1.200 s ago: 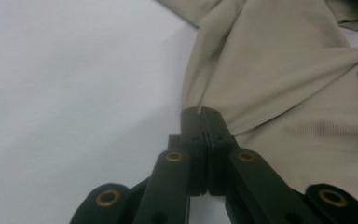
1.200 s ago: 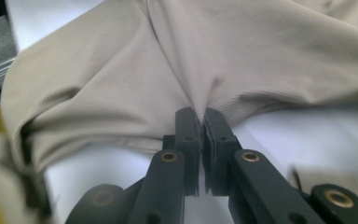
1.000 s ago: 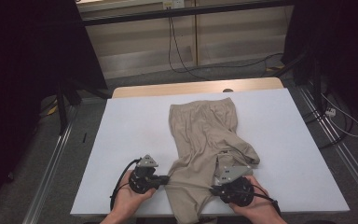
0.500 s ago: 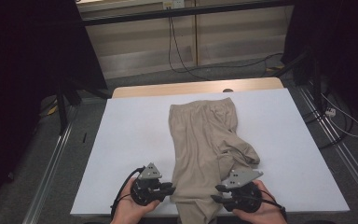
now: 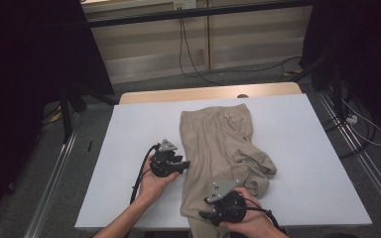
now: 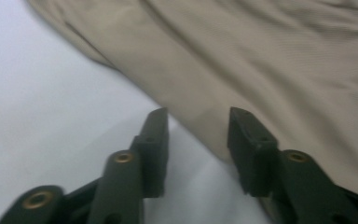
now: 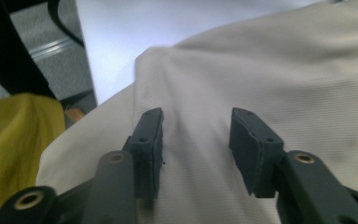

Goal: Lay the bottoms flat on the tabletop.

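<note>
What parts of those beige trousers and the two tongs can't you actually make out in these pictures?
- Trousers: the leg ends, in the high view, run off the bottom edge behind the right tongs.
- Left tongs: the gap between the tips is too small there.
- Yellow cloth: cut off by the right gripper view's left edge, blurred.

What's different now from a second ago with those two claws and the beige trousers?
Both claws have just been opening and let go of the beige fabric trousers. The left claw moved up the table along the trousers' edge; the right claw slid toward the near edge. The trousers stayed put on the white table.
</note>
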Action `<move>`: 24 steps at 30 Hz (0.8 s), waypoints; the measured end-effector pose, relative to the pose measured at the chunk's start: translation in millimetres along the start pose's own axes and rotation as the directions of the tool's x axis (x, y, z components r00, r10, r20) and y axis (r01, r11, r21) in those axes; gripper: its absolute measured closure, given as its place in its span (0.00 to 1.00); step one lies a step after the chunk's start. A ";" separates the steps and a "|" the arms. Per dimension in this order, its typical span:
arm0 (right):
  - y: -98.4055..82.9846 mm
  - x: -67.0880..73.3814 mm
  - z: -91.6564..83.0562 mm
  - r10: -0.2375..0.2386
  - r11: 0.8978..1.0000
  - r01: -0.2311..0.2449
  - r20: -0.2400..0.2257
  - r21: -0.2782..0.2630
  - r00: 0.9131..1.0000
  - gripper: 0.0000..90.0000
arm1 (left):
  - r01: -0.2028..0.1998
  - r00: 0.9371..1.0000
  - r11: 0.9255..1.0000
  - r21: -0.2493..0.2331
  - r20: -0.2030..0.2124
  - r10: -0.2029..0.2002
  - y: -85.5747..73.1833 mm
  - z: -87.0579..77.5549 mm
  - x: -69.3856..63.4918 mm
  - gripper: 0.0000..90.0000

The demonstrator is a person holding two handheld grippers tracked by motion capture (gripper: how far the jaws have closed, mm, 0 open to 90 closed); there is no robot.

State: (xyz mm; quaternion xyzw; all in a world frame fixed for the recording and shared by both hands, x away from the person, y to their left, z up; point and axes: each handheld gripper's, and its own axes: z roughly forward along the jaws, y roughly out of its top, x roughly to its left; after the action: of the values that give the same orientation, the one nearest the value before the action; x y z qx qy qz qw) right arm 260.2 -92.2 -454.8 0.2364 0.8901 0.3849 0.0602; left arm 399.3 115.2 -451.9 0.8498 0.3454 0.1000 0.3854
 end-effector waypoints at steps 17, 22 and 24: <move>2.9 16.6 -0.4 0.010 1.000 -0.010 -0.048 -0.006 0.999 1.00 | 0.051 0.997 0.997 0.052 -0.057 -0.048 7.2 5.4 10.8 1.00; 15.5 19.0 5.1 0.014 0.999 -0.016 -0.055 -0.031 0.998 1.00 | 0.081 0.994 0.995 0.063 -0.076 -0.076 3.3 -1.6 23.5 1.00; 19.8 21.8 10.1 0.013 0.999 -0.015 -0.064 -0.035 0.998 1.00 | 0.062 0.995 0.996 0.061 -0.078 -0.057 2.9 -3.9 25.6 1.00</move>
State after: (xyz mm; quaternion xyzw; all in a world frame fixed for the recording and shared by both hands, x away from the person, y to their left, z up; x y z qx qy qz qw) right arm 251.2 -63.7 -446.1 0.2293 0.8829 0.4084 0.0333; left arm 418.0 133.1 -449.6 0.8465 0.3881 0.1099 0.3476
